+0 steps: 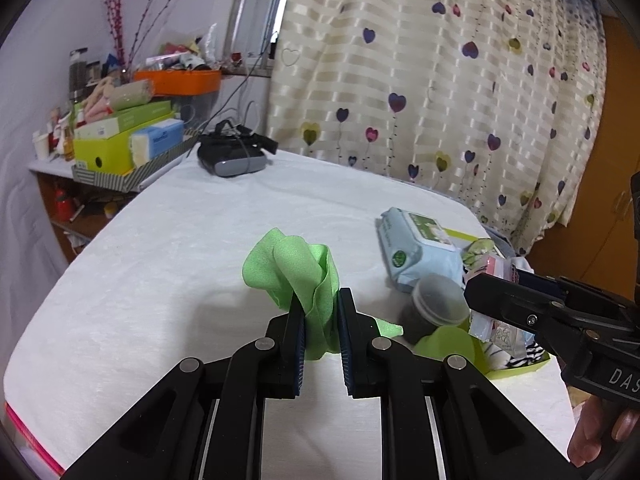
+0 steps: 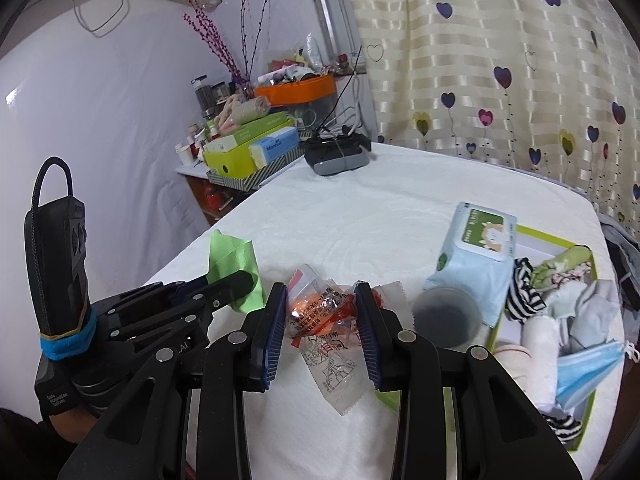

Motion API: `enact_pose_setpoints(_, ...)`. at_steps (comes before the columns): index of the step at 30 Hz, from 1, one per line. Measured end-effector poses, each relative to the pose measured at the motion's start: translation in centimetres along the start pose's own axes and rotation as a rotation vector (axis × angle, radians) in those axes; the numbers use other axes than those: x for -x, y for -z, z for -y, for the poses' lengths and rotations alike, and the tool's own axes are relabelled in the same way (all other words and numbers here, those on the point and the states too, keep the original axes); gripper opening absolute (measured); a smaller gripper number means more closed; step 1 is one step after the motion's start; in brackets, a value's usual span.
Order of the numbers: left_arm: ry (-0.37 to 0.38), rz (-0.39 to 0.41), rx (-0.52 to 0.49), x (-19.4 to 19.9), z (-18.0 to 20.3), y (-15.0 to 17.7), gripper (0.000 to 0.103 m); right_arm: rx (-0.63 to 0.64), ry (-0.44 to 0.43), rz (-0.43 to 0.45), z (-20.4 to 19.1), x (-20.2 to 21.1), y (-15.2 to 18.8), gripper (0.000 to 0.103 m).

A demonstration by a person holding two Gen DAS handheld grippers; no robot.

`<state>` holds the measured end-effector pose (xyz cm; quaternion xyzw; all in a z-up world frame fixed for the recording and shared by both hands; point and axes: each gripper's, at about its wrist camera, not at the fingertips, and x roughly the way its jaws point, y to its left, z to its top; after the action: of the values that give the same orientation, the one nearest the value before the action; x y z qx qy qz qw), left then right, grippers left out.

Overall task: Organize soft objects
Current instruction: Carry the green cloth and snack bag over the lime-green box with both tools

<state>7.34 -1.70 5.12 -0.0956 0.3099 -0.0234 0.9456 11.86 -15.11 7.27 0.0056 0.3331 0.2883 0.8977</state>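
Left gripper (image 1: 322, 322) clamped on a bunched green cloth (image 1: 296, 270), held above the white worktop (image 1: 160, 280). Right gripper (image 2: 322, 320) closed on a crinkled clear wrapper (image 2: 320, 316), just beside the green-rimmed tray (image 2: 536, 236) of socks and a blue mask (image 2: 588, 368)

The wipes pack (image 2: 474, 248) leans on the tray (image 2: 536, 236), jar (image 2: 446, 317) before it.

Probably a home bedroom: heart-print curtain (image 1: 440, 92), cluttered shelf (image 1: 120, 140).
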Motion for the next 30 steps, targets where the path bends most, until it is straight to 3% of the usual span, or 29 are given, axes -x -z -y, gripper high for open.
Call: enact_pose_setpoints(30,0.098,0.002,-0.122,0.1,9.0,0.2,0.014,-0.119,0.078,0.111,6.6,7.6,2.9,0.035)
